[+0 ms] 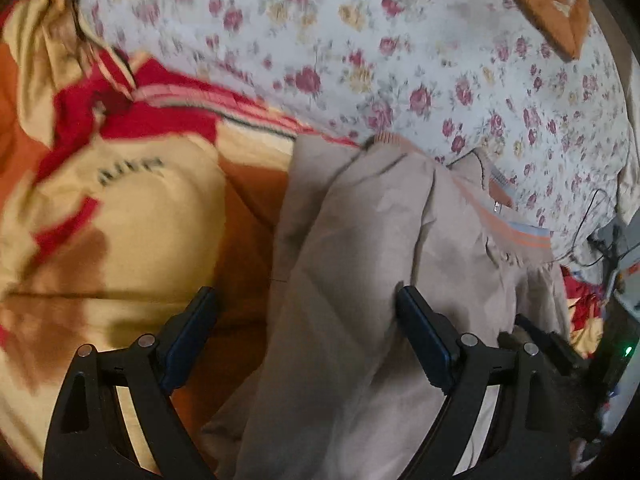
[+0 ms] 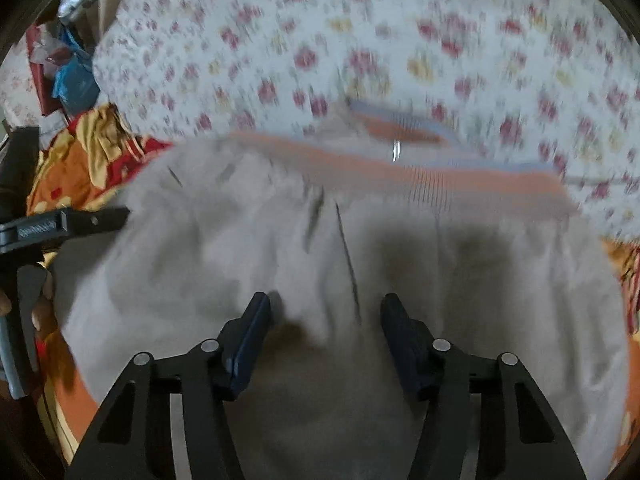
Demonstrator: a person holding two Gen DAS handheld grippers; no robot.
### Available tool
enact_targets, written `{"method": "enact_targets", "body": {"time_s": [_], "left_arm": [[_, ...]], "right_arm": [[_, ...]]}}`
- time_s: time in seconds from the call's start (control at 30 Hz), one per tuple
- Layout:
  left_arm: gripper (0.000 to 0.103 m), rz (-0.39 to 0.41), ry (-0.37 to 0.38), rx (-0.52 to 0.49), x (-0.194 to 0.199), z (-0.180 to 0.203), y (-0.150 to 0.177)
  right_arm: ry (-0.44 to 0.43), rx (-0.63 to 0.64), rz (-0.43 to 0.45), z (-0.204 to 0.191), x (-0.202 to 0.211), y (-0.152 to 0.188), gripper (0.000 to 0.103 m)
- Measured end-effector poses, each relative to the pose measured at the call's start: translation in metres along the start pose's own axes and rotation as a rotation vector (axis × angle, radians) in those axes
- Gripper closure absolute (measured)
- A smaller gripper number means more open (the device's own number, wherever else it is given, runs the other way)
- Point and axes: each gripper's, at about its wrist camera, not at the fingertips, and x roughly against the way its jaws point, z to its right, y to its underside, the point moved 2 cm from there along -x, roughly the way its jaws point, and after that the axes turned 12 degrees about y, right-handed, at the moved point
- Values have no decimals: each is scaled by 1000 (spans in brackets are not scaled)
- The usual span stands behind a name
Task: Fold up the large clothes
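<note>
A beige garment (image 1: pixel 360 248) with an orange and pale blue ribbed band (image 1: pixel 516 236) lies crumpled on the bed. My left gripper (image 1: pixel 306 304) is open wide just above its left edge, the right fingertip (image 1: pixel 412 304) over the beige cloth and the left one over the orange blanket. In the right wrist view the same garment (image 2: pixel 248 240) fills the middle, its band (image 2: pixel 460 178) at the far side. My right gripper (image 2: pixel 326 308) hovers open over it, a raised fold of cloth lying between the fingers without the pads pressing on it. The view is blurred.
A floral bedsheet (image 1: pixel 360 40) covers the far side. An orange, yellow and red blanket (image 1: pixel 120 208) lies left of the garment. An orange cushion (image 1: pixel 552 4) sits at the top right, and cables and a device (image 1: pixel 616 256) at the right edge. Bags and clutter (image 2: pixel 68 68) stand beside the bed.
</note>
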Motion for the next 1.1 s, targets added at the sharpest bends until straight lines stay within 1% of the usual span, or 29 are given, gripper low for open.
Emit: {"method": "enact_targets", "body": {"time_s": [0.07, 0.1, 0.17, 0.2, 0.23, 0.3, 0.33, 0.4, 0.43, 0.5, 0.6, 0.67, 0.7, 0.73, 0.77, 0.8, 0.83, 0.87, 0.9, 0.97, 1.1], "left_arm": [[12, 9, 10, 5, -3, 1, 0], [12, -1, 24, -7, -5, 4, -1], [29, -18, 54, -29, -4, 8, 0], [53, -35, 86, -40, -4, 13, 0], [61, -39, 94, -44, -1, 16, 1], [73, -26, 83, -65, 4, 18, 0], [76, -23, 92, -57, 6, 18, -1], [79, -7, 130, -34, 15, 17, -4], [80, 2, 135, -45, 18, 19, -5], [80, 20, 120, -88, 25, 30, -5], [80, 34, 84, -149, 28, 41, 0], [80, 30, 58, -170, 26, 44, 0], [81, 29, 68, -166, 27, 45, 0], [82, 24, 103, -143, 28, 45, 0], [82, 15, 155, -122, 31, 45, 0], [83, 6, 223, -114, 36, 47, 0], [83, 5, 265, -118, 40, 50, 0], [83, 6, 289, -127, 42, 53, 0], [83, 7, 290, -138, 43, 54, 1], [83, 1, 254, -148, 38, 56, 1], [82, -9, 197, -130, 32, 49, 1]], "right_arm": [[-1, -8, 3, 2, 2, 1, 46], [-2, -9, 3, 2, 4, 1, 43], [-2, -10, 10, 3, 8, 1, 43], [-1, -13, 11, 4, 9, 1, 42], [-3, -21, 10, 6, 9, 1, 41], [-10, -35, 9, 8, 9, 1, 40], [-13, -44, 11, 11, 11, 0, 40], [-14, -58, 24, 14, 15, -2, 40], [-15, -66, 41, 17, 18, -4, 37], [-14, -71, 54, 19, 20, -6, 35], [-3, -77, 58, 24, 19, -8, 34], [-3, -88, 45, 27, 16, -7, 34], [-3, -92, 40, 28, 15, -7, 34], [-3, -94, 33, 28, 13, -6, 34], [-3, -92, 29, 28, 12, -6, 34], [-3, -89, 29, 27, 12, -6, 34], [-4, -86, 33, 26, 13, -6, 34], [-7, -82, 36, 24, 13, -6, 34], [-10, -78, 40, 23, 14, -6, 34], [-14, -71, 52, 21, 15, -8, 34], [18, -53, 75, 19, 19, -8, 35]]}}
